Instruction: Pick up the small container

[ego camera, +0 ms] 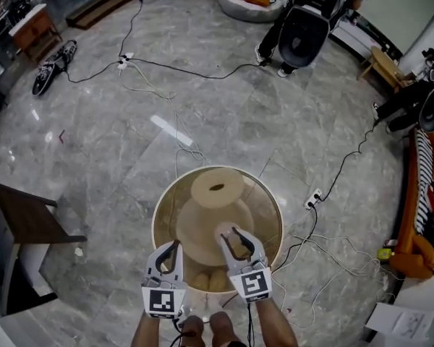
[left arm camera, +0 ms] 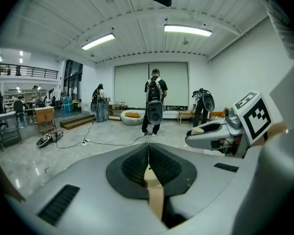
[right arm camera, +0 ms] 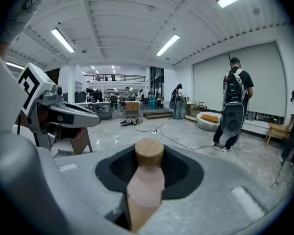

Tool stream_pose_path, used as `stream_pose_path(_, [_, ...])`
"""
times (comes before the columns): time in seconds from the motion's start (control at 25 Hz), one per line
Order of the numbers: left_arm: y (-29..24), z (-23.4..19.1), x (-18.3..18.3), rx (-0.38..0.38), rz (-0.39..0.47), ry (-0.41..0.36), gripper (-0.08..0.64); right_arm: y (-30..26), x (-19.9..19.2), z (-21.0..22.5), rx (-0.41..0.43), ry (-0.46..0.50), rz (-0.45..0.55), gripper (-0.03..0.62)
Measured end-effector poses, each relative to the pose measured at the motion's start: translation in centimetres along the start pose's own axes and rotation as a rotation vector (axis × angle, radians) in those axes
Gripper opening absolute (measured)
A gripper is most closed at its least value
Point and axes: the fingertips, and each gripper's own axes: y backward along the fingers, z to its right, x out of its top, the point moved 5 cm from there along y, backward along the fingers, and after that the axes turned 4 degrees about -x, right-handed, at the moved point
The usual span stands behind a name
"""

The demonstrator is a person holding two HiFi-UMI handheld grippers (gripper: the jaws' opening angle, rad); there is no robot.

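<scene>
The small container (right arm camera: 146,180) has a pale pink body and a round wooden cap (right arm camera: 149,152). My right gripper (right arm camera: 149,155) is shut on it, and its cap points away from the camera. In the head view the right gripper (ego camera: 239,243) hovers over the round table with the container (ego camera: 225,232) pale between its jaws. My left gripper (ego camera: 172,254) hangs beside it on the left, shut. In the left gripper view the left gripper (left arm camera: 148,151) has its pads together. A thin beige strip shows low between them, and I cannot tell what it is.
Below both grippers stands a round glass-topped table (ego camera: 163,204) on a beige base. Cables and a power strip (ego camera: 315,197) lie on the marble floor. A dark wooden table (ego camera: 29,219) stands at the left, an orange sofa (ego camera: 419,223) at the right. A person with a backpack (ego camera: 304,24) stands far off.
</scene>
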Motion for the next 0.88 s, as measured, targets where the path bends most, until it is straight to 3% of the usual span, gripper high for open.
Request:
stream_pose_path(0.16, [2.1, 0.6, 2.3, -0.023, 0.013, -0.073, 0.018, 2.8, 3.2, -0.3, -0.021, -0.003, 0.004, 0.127])
stream_pose_path(0.88, [14.8, 3.5, 11.5, -0.08, 0.077, -0.137, 0.018, 17.1, 15.0, -4.5, -0.128, -0.019, 0.085, 0.127])
